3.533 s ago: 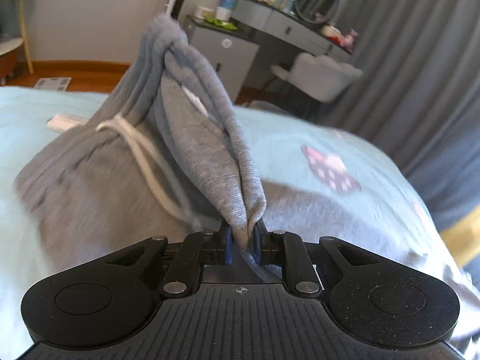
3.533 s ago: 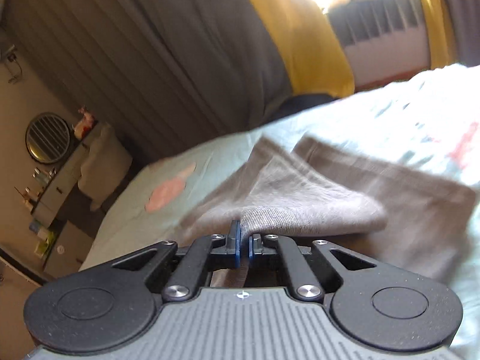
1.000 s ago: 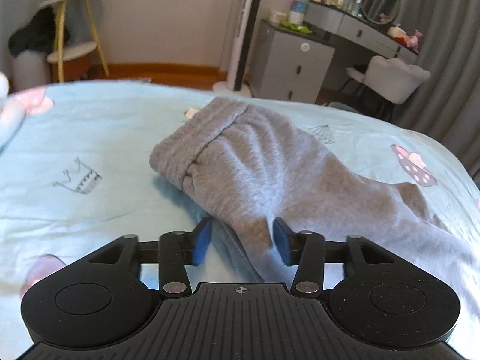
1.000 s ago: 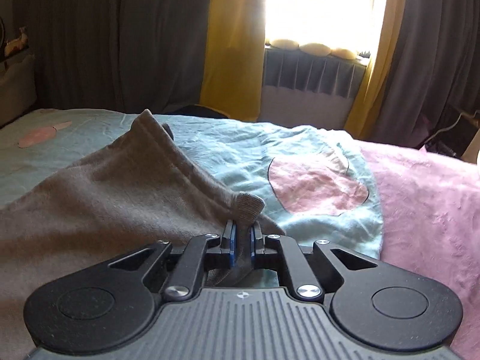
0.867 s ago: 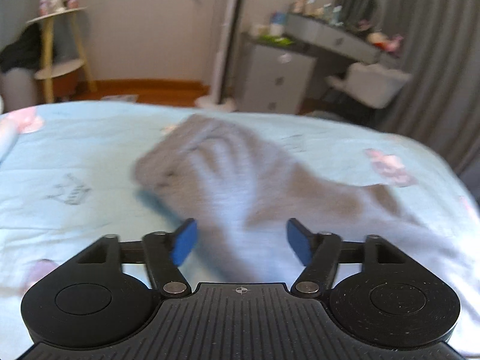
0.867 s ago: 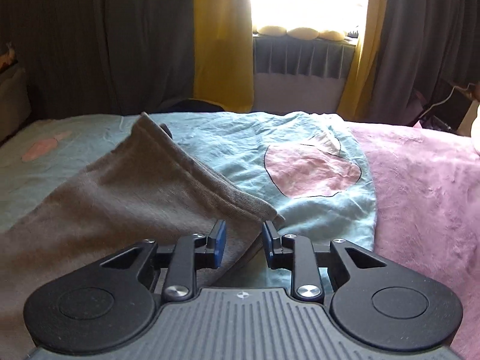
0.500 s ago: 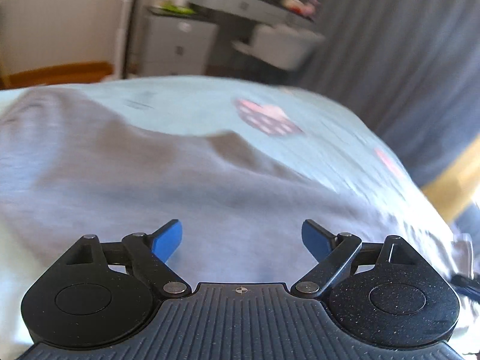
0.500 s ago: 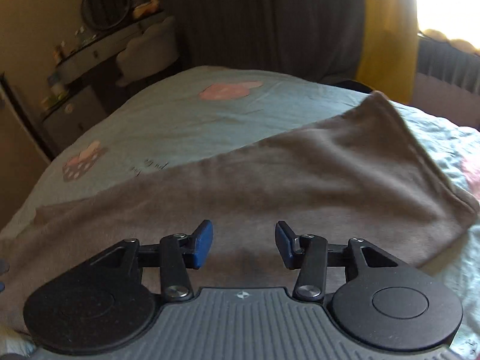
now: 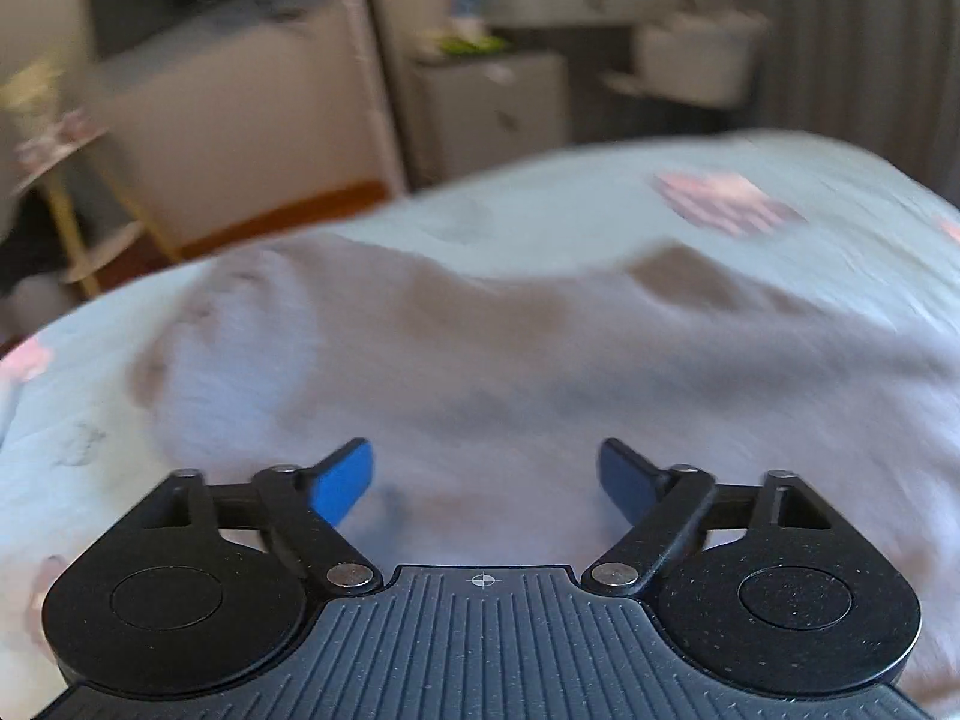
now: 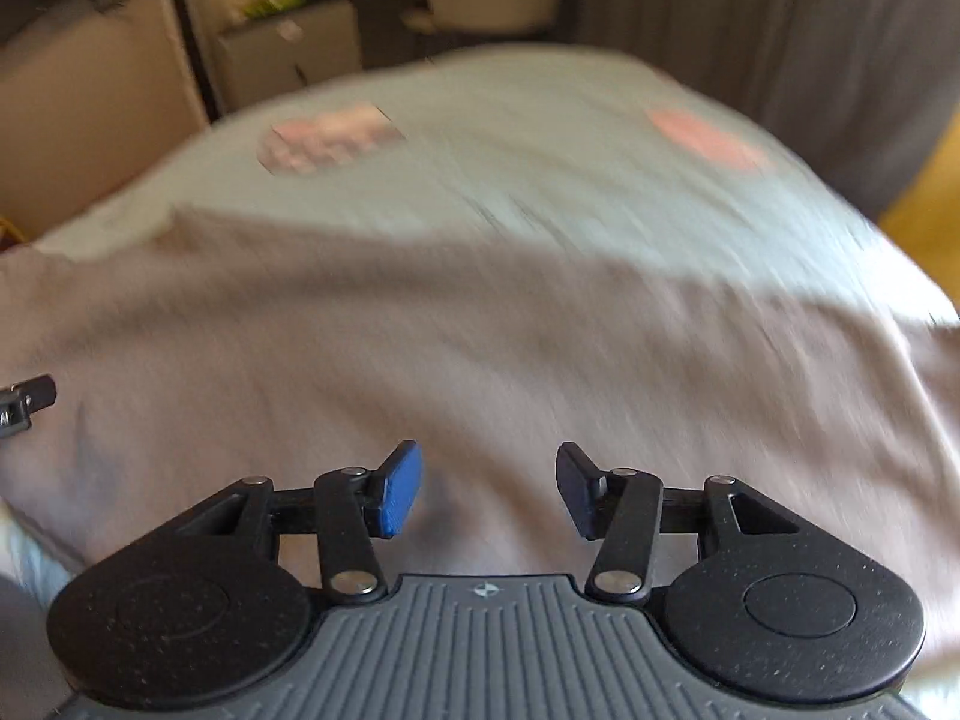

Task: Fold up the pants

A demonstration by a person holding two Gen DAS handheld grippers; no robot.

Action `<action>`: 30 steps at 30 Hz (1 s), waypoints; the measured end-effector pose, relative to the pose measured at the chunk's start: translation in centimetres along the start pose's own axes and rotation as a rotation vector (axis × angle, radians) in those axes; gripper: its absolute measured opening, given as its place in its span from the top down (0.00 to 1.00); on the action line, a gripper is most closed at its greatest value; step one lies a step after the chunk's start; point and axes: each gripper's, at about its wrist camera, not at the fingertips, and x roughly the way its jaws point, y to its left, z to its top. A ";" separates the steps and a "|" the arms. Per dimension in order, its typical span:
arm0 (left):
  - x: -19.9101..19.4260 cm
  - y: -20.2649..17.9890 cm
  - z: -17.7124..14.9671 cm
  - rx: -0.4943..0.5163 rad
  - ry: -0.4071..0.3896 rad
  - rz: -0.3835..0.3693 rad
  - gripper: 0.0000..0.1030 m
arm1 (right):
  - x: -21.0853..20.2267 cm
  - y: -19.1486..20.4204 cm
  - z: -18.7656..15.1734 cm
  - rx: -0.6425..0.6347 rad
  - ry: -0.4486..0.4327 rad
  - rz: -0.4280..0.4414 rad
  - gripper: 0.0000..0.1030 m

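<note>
Grey pants (image 9: pixel 480 360) lie spread flat across a light blue bed sheet (image 9: pixel 570 210), folded lengthwise. Both views are motion-blurred. My left gripper (image 9: pixel 486 474) hovers over the cloth with its blue pads wide apart and nothing pinched between them. In the right wrist view the same pants (image 10: pixel 450 348) stretch from left to right. My right gripper (image 10: pixel 489 489) stands above them, its jaws opening, with only flat cloth below and nothing gripped. A dark tip of the other gripper (image 10: pixel 27 399) shows at the left edge.
The sheet (image 10: pixel 540 138) carries pink printed patches (image 10: pixel 327 138). Behind the bed stand a grey drawer unit (image 9: pixel 492 114), a dressing table with a white chair (image 9: pixel 690 60) and grey curtains (image 10: pixel 780 30). A small shelf stand (image 9: pixel 66 180) is at the far left.
Both grippers let go of the pants and opened. Both then swung sideways over the cloth; the right view turned from the window side to the dresser side.
</note>
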 end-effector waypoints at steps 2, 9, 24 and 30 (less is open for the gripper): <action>1.0 1.6 0.6 -0.064 0.033 0.005 0.10 | 1.2 2.3 2.4 -0.037 -0.047 0.036 0.51; 4.9 4.1 -0.2 -0.221 0.207 -0.053 0.10 | 8.2 11.8 9.5 -0.230 -0.073 0.162 0.74; 5.8 2.6 -0.3 -0.193 0.211 -0.020 0.05 | 10.0 11.5 9.4 -0.110 -0.177 0.121 0.85; 5.7 2.6 -0.2 -0.195 0.204 -0.013 0.05 | 5.1 -0.7 2.8 0.162 -0.047 0.070 0.70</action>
